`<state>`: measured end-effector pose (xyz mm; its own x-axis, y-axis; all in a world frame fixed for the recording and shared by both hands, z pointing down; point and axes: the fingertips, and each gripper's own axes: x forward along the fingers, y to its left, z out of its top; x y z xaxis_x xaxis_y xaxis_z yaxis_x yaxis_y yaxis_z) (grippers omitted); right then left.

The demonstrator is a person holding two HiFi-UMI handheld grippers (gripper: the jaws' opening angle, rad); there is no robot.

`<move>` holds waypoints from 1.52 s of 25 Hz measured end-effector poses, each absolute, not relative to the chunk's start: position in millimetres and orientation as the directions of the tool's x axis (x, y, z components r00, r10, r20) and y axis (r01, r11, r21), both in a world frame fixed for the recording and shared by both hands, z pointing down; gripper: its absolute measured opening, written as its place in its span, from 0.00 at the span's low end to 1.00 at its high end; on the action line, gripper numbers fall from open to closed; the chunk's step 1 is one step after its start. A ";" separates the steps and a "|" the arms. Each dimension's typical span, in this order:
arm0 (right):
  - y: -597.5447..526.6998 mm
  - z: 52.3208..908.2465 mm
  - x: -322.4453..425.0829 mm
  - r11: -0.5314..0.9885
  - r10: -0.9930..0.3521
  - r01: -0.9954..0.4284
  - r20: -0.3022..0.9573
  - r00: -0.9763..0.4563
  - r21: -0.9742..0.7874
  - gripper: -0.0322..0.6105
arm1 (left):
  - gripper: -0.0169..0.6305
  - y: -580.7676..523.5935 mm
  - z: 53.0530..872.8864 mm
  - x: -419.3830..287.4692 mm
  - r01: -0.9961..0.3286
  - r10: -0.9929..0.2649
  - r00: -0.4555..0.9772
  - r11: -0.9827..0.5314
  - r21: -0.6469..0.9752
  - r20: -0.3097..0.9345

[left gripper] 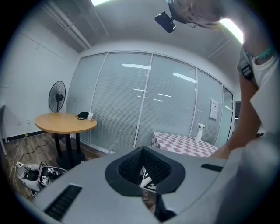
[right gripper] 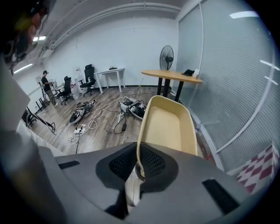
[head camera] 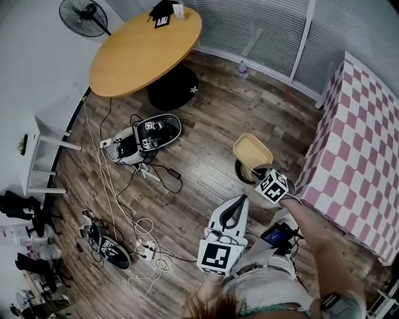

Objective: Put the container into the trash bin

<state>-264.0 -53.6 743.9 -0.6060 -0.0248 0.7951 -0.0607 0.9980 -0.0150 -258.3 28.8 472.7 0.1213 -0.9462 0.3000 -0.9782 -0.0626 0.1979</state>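
Observation:
In the head view my right gripper (head camera: 259, 174) is shut on the near rim of a pale yellow, tub-shaped container (head camera: 252, 151). The container hangs tilted over a dark round trash bin (head camera: 239, 172) on the wooden floor, which it partly hides. The right gripper view shows the container (right gripper: 168, 127) rising from the jaws, its thin rim pinched between the black pads (right gripper: 151, 162); the bin is not visible there. My left gripper (head camera: 239, 199) hovers to the left of and nearer than the bin, jaws together and holding nothing. In its own view the left gripper (left gripper: 142, 151) points level across the room.
A round wooden table (head camera: 146, 47) and a fan (head camera: 83, 15) stand at the far left. Floor devices (head camera: 146, 137) with cables (head camera: 143, 240) lie to the left. A pink-checked table (head camera: 361, 143) borders the right. A water bottle (head camera: 242, 68) stands by the glass wall.

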 end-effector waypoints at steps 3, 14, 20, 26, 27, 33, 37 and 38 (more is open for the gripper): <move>-50.6 782.7 -261.9 0.996 0.016 -0.064 0.823 -0.568 -0.064 0.07 | 0.04 31.0 479.4 -261.5 -0.978 -0.940 0.111 -0.046 0.204 0.322; -49.5 888.8 -255.6 0.975 0.061 -0.171 0.904 -0.423 -0.145 0.07 | 0.04 25.6 503.3 -278.8 -0.972 -0.924 0.104 -0.017 0.234 0.367; -53.7 909.5 -253.8 0.967 0.072 -0.196 0.915 -0.397 -0.162 0.07 | 0.04 20.9 509.5 -276.0 -0.967 -0.922 0.117 -0.021 0.254 0.368; -63.3 919.4 -249.7 0.969 0.028 -0.218 0.931 -0.363 -0.114 0.38 | 0.04 26.2 510.5 -281.7 -0.964 -0.921 0.110 -0.007 0.267 0.374; -62.1 919.5 -247.6 0.969 0.026 -0.222 0.934 -0.357 -0.112 0.38 | 0.04 28.4 510.5 -283.6 -0.964 -0.921 0.107 -0.003 0.266 0.375; -56.4 912.3 -236.7 0.973 0.032 -0.201 0.934 -0.355 -0.109 0.36 | 0.04 33.9 510.1 -287.6 -0.967 -0.921 0.094 0.006 0.256 0.378; -56.2 906.6 -232.0 0.974 0.033 -0.196 0.932 -0.360 -0.110 0.35 | 0.04 34.6 508.6 -285.5 -0.968 -0.921 0.101 -0.004 0.250 0.375; -55.8 906.1 -230.7 0.975 0.036 -0.192 0.932 -0.361 -0.112 0.35 | 0.04 34.6 508.5 -284.0 -0.968 -0.921 0.102 -0.005 0.250 0.377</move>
<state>-230.7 -55.8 906.1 -0.3614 0.0363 0.9317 -0.1917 0.9750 -0.1124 -284.0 34.6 508.5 0.1022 -0.9207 0.3767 -0.9684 -0.0054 0.2495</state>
